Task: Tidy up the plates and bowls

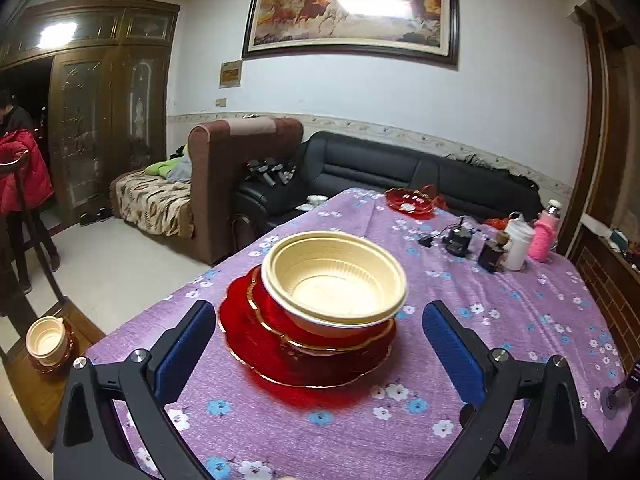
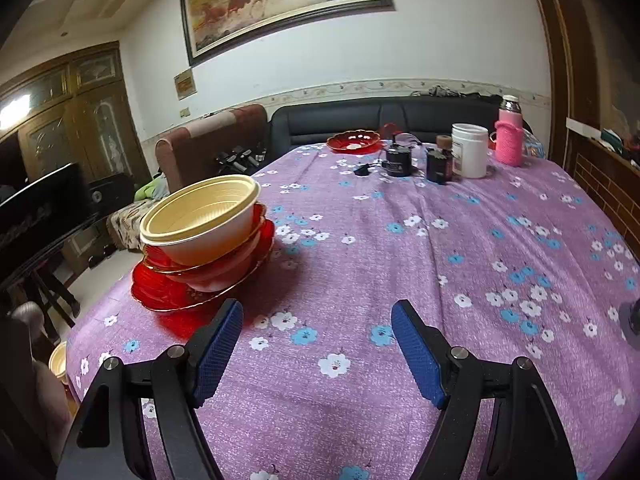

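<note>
A stack sits on the purple flowered tablecloth (image 1: pixel 500 320): cream bowls (image 1: pixel 334 276) nested on top of red gold-rimmed plates (image 1: pixel 280 354). My left gripper (image 1: pixel 318 320) is open, its blue pads on either side of the stack and just short of it, touching nothing. In the right wrist view the same cream bowls (image 2: pixel 200 216) and red plates (image 2: pixel 168 288) stand to the left. My right gripper (image 2: pixel 318 320) is open over bare cloth, to the right of the stack. Another red plate (image 2: pixel 353 141) lies at the table's far end.
A white jar (image 2: pixel 470 150), a pink bottle (image 2: pixel 509 136), dark jars (image 2: pixel 438 164) and a small black device (image 2: pixel 398 160) crowd the far right of the table. More cream bowls (image 1: pixel 46 340) rest on a low wooden stand at the left. A person in a red jacket (image 1: pixel 20 168) stands far left.
</note>
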Action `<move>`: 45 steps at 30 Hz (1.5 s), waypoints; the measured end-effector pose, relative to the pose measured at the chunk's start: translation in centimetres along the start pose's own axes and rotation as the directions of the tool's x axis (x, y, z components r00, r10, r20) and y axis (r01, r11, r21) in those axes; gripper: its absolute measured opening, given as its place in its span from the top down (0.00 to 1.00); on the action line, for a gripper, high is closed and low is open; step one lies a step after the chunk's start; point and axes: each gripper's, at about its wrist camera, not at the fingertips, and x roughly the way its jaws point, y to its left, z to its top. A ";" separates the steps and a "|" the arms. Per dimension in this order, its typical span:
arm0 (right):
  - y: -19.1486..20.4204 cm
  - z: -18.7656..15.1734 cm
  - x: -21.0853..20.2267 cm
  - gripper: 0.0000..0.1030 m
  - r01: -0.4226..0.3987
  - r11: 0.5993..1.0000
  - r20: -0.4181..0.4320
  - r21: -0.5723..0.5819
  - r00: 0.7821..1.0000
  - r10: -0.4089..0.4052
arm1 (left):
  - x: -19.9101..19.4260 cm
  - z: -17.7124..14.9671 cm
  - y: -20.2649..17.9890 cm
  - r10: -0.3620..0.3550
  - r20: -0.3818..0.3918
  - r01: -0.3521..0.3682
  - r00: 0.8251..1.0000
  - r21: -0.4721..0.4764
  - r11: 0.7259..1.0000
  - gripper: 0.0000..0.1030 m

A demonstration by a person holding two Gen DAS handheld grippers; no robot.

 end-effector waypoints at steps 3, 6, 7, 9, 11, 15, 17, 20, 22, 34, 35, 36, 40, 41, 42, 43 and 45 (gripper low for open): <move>0.2 0.0 0.0 0.21 -0.002 1.000 -0.004 -0.008 1.000 0.002 | 0.4 0.2 -0.1 -0.004 -0.018 0.004 1.000 0.011 1.000 0.00; 0.2 0.0 0.0 0.21 -0.001 1.000 -0.006 -0.006 1.000 0.001 | 0.4 0.1 -0.5 -0.002 -0.023 0.003 1.000 0.036 0.999 0.00; 0.1 0.0 0.1 0.21 -0.001 1.000 -0.008 -0.003 1.000 0.001 | 0.3 0.1 -0.8 -0.008 -0.023 0.009 1.000 0.045 0.999 0.00; 0.0 -0.1 0.1 0.21 -0.001 1.000 -0.011 0.001 1.000 0.001 | 0.2 0.0 -1.1 -0.020 -0.027 0.021 0.999 0.055 0.998 0.00; 0.0 0.0 0.1 0.21 0.001 1.000 -0.012 0.000 1.000 -0.001 | 0.2 0.0 -1.5 -0.026 -0.031 0.028 0.999 0.070 0.997 0.00; 0.0 -0.1 0.0 0.20 0.005 1.000 -0.010 0.008 1.000 -0.005 | 0.1 -0.3 -2.0 -0.040 -0.044 0.044 0.998 0.091 0.995 0.00; -0.2 -0.1 0.0 0.20 0.009 1.000 -0.011 0.017 1.000 -0.008 | 0.2 -0.4 -2.2 -0.041 -0.049 0.046 0.998 0.099 0.994 0.00; -0.3 0.7 0.1 0.20 0.016 1.000 -0.019 0.016 1.000 -0.015 | 0.2 -0.3 -1.9 -0.046 -0.056 0.051 0.997 0.102 0.993 0.00; -0.5 2.9 0.2 0.20 0.010 0.999 -0.015 0.033 1.000 -0.009 | 0.0 0.0 -1.0 -0.041 -0.034 0.044 0.999 0.073 0.996 0.00; 3.8 8.1 -2.7 0.14 0.165 0.972 0.170 -0.166 0.976 -0.137 | -2.9 2.5 3.0 -0.076 0.089 0.079 0.993 -0.028 0.997 0.00; 3.3 7.3 -2.1 0.13 0.138 0.980 0.137 -0.146 0.984 -0.118 | -3.3 2.7 2.8 -0.081 0.093 0.083 0.992 -0.013 0.996 0.00; 2.8 6.5 -1.7 0.13 0.121 0.984 0.111 -0.130 0.988 -0.106 | -3.8 2.8 2.5 -0.083 0.101 0.083 0.991 0.004 0.997 0.00; 2.1 3.5 -0.3 0.13 0.066 0.994 0.039 -0.092 0.997 -0.063 | -5.1 2.9 1.9 -0.166 0.107 0.161 0.980 0.053 0.985 0.00; 2.3 2.9 0.0 0.13 0.059 0.994 0.028 -0.090 0.998 -0.056 | -5.1 2.9 1.8 -0.172 0.107 0.167 0.979 0.053 0.985 0.00; 2.4 2.6 0.1 0.13 0.054 0.994 0.022 -0.090 0.998 -0.052 | -5.1 2.8 1.6 -0.165 0.105 0.160 0.981 0.058 0.985 0.00; 2.6 2.1 0.4 0.13 0.045 0.995 0.010 -0.092 0.999 -0.044 | -5.0 2.7 1.3 -0.157 0.102 0.150 0.982 0.072 0.986 0.00; 3.1 1.3 0.5 0.13 0.026 0.995 -0.004 -0.098 1.000 -0.027 | -4.4 2.3 0.6 -0.119 0.091 0.110 0.989 0.104 0.989 0.00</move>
